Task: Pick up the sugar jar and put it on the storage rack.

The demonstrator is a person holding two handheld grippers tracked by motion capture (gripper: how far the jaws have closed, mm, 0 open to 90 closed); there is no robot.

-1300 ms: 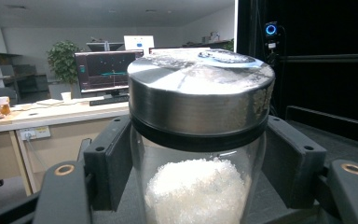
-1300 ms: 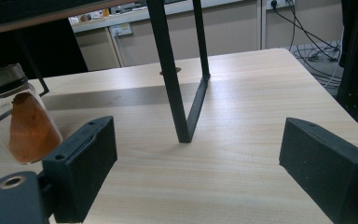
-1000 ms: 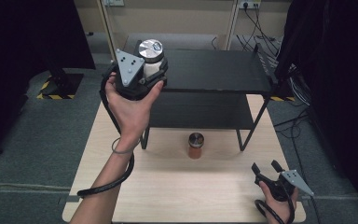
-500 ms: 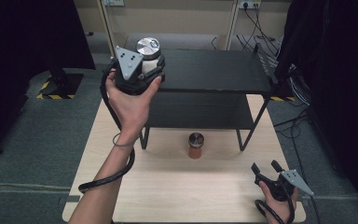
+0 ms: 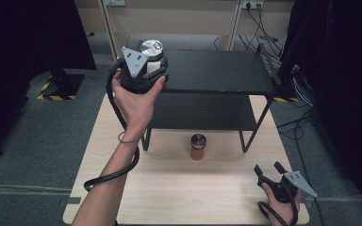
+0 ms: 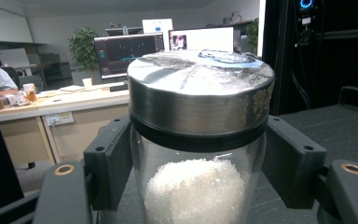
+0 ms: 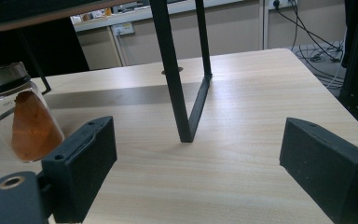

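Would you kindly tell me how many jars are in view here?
2. A white-filled jar is held in the left tool at the top shelf's corner; an orange-filled jar stands on the table before the rack.

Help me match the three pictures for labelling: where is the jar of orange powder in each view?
High view: the orange jar stands at table centre, in front of the black shelf.
Left gripper view: not in it.
Right gripper view: the jar is at the left edge.
Shared landmark: the shelf's black leg.

Left claw (image 5: pixel 152 66): raised on outstretched forearm, jaws clamped. Right claw (image 5: pixel 268 170): low, near the person, jaws spread wide.
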